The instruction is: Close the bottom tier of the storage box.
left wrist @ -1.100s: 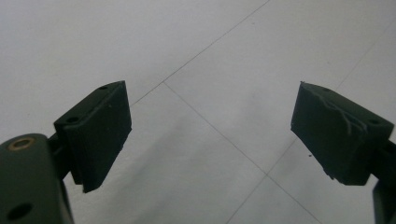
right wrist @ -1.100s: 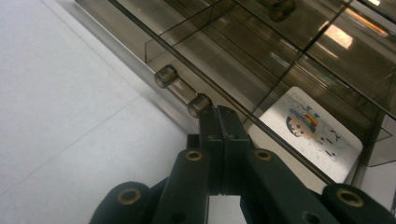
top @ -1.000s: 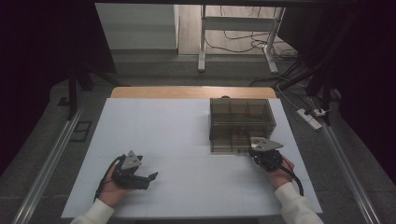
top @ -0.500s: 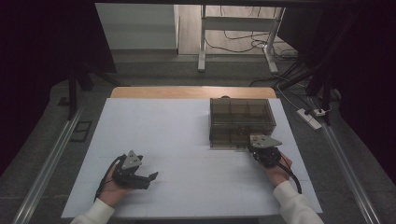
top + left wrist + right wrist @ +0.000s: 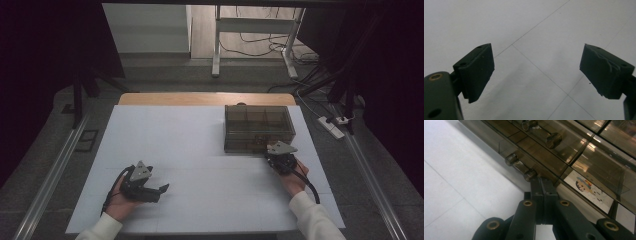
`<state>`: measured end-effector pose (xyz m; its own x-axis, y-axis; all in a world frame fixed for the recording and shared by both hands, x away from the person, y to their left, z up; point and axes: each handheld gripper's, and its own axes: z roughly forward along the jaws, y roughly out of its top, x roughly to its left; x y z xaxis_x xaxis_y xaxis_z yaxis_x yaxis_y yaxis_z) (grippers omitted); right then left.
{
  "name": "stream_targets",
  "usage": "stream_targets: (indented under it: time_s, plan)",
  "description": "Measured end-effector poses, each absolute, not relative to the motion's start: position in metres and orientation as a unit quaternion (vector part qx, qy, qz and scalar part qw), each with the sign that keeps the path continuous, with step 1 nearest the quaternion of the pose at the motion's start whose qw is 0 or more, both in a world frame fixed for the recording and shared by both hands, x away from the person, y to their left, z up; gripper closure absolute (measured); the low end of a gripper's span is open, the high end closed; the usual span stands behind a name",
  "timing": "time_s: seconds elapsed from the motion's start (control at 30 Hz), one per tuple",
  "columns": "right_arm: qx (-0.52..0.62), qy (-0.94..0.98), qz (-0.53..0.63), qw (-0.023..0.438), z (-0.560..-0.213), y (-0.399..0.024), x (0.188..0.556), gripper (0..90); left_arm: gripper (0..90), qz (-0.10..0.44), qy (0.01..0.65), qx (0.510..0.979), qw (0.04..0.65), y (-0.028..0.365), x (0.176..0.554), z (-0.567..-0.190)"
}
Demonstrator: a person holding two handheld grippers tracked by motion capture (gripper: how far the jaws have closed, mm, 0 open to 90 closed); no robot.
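Pushing at the smoky see-through box (image 5: 258, 128) with jaws pressed flat together is what the right gripper (image 5: 541, 185) seems to be doing. Its tips sit right at the front of the box, just below a small round handle (image 5: 520, 167). I cannot tell if they touch the handle or only sit very near it. Nothing is between those jaws.

The box could slide away across the white surface (image 5: 200, 165) if the tips push too hard, since nothing holds it from the far side. The shut jaws could also slip off the round handle, because it is smooth and small. Then the drawer would stay shut.

The left gripper (image 5: 536, 72) has its jaws wide apart with nothing between them, just bare surface under them. It is well apart from the box, too far off to steady it if the box moves.
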<state>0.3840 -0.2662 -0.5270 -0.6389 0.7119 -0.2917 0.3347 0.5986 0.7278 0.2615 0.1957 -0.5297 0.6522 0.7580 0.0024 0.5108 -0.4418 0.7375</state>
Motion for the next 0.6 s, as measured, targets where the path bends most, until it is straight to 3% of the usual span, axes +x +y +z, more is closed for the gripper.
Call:
stream_targets:
  time_s: [0.6]
  plan:
    - [0.323,0.833,0.327,0.307,-0.5288,-0.2645,0.3939,89.2,12.7,0.17,0.381,0.832,0.366,0.1962,0.2612,-0.5291]
